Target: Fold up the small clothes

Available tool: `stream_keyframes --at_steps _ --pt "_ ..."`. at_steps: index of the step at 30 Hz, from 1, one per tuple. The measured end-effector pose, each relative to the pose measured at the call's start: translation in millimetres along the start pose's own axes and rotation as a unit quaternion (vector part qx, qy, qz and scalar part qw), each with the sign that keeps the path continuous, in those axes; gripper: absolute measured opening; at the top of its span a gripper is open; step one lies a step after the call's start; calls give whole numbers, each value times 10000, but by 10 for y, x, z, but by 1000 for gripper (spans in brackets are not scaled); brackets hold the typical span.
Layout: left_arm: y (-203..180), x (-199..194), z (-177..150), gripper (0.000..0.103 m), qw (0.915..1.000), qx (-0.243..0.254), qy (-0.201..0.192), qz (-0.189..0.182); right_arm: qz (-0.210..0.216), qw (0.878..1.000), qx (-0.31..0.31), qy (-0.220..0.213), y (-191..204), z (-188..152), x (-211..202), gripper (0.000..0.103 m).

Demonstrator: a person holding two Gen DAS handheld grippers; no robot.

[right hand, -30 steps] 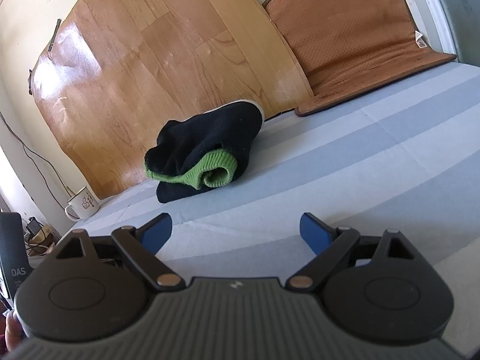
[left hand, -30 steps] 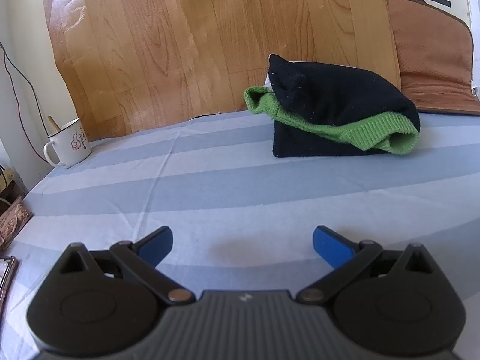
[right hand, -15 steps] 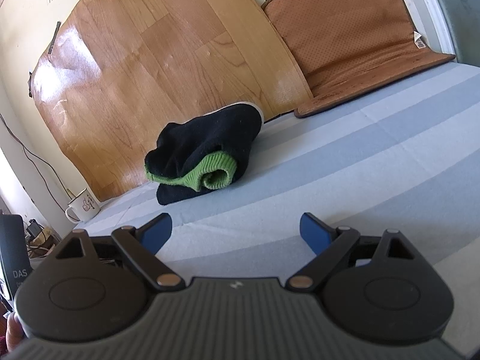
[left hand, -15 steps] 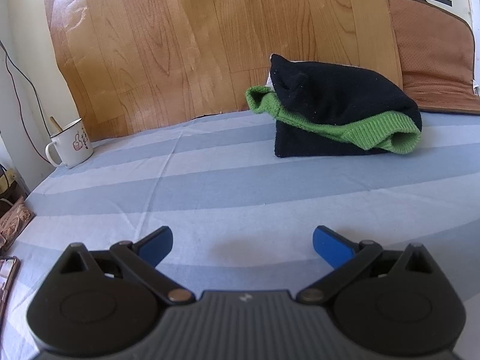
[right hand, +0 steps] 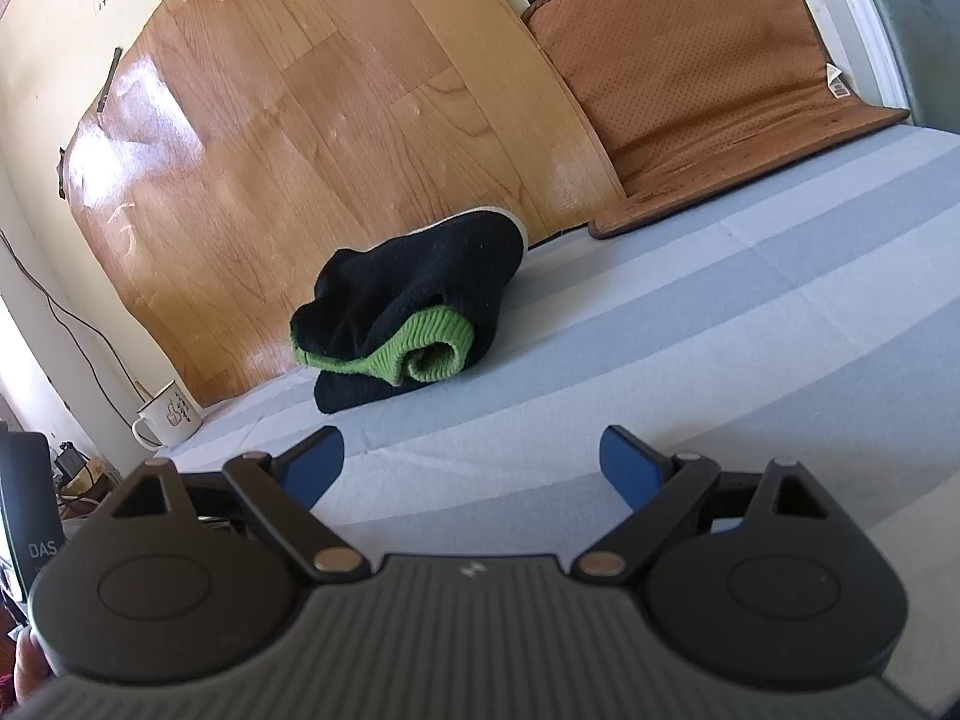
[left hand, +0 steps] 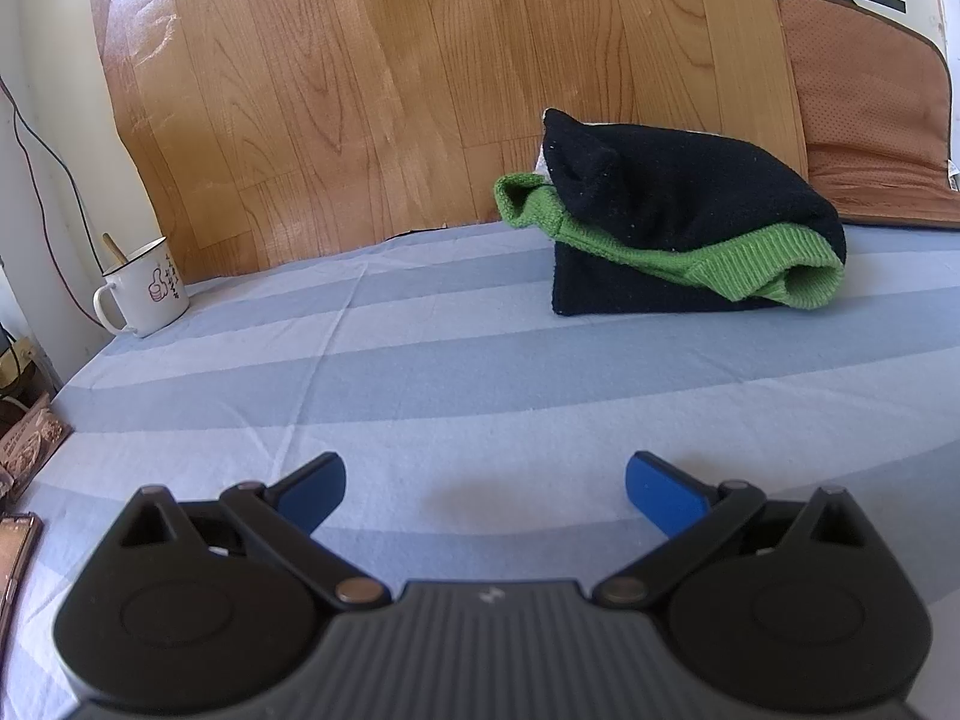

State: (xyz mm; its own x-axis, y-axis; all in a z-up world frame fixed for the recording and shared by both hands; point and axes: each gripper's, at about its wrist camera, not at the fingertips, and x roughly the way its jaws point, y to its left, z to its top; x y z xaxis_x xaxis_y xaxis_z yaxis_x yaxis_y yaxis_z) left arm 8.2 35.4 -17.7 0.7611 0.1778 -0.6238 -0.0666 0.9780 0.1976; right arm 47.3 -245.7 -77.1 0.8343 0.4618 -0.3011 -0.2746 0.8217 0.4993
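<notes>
A folded black sweater with green ribbed cuffs [left hand: 690, 234] lies in a compact bundle on a blue-and-white striped sheet [left hand: 420, 372], near the sheet's far edge where a wood-grain vinyl panel [left hand: 420, 78] leans against the wall. The left gripper [left hand: 485, 486] hovers low over bare sheet, its blue-tipped jaws spread wide and holding nothing, well apart from the sweater. The right gripper [right hand: 471, 462] is likewise wide apart and empty, with open striped fabric between it and the bundle. A white enamel mug [left hand: 144, 291] stands at the sheet's left edge. A brown perforated seat cushion [right hand: 708, 72] leans against the wall to the right of the panel.
</notes>
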Motion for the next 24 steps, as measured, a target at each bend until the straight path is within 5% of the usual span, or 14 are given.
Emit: stream_keyframes --at_steps 24 --pt "-78 -49 -17 103 9997 200 -114 -2 -60 9999 -146 -38 29 15 -12 94"
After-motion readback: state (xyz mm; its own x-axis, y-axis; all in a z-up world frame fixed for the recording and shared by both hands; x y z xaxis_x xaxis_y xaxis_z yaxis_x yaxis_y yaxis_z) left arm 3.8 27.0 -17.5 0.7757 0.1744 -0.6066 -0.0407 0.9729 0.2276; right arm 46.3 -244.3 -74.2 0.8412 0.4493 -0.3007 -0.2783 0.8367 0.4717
